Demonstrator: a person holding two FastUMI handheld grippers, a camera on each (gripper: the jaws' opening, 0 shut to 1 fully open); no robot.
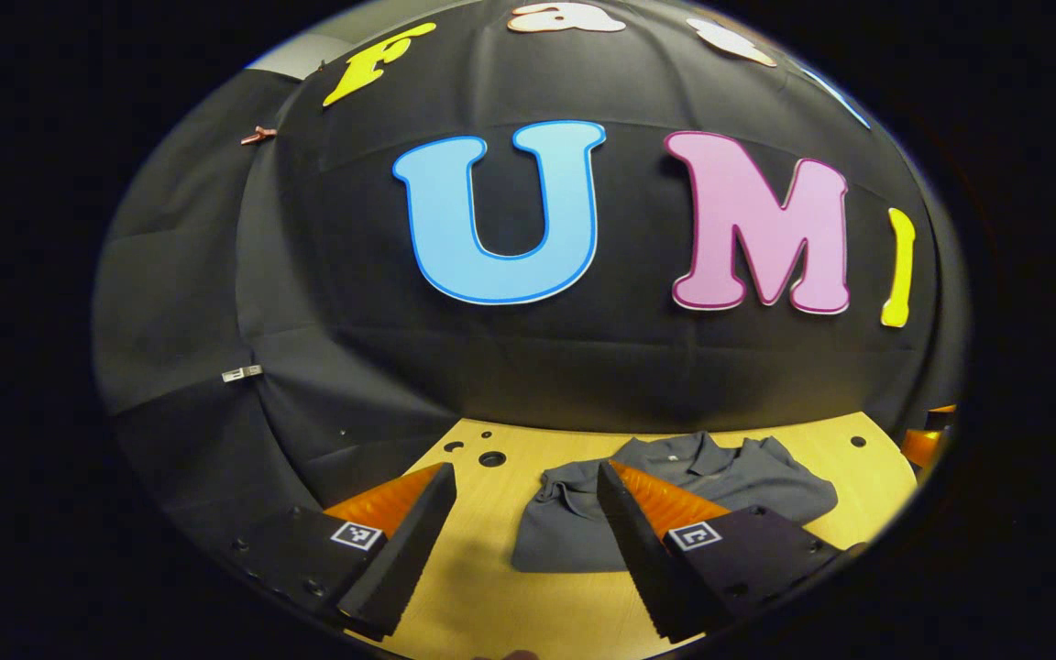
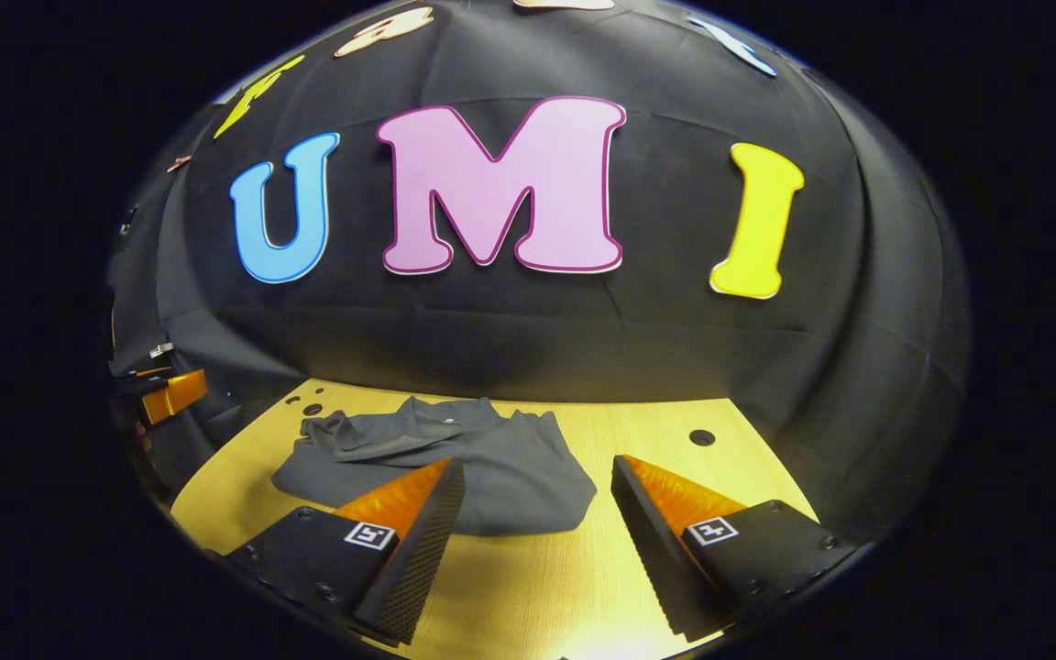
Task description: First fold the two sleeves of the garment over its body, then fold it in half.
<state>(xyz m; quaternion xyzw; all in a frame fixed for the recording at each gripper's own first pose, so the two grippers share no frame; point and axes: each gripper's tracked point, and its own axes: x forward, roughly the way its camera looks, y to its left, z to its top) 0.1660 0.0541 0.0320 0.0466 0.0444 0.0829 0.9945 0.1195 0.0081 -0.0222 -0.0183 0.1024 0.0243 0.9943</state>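
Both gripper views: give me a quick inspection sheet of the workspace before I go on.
Surface: wooden table with a few round holes near its far edge; it looks flat and dry.
Job's things: grey polo shirt lying on the table, collar toward the wall, already folded into a compact bundle; neither tool touches it.
Clutter: nothing seen on the table besides the shirt.
Grippers: left tool open, held above the table in front of the shirt; right tool open, likewise held short of the shirt's near edge.
Cables: nothing seen.
Surroundings: black cloth wall behind the table, with small clips on its left side.
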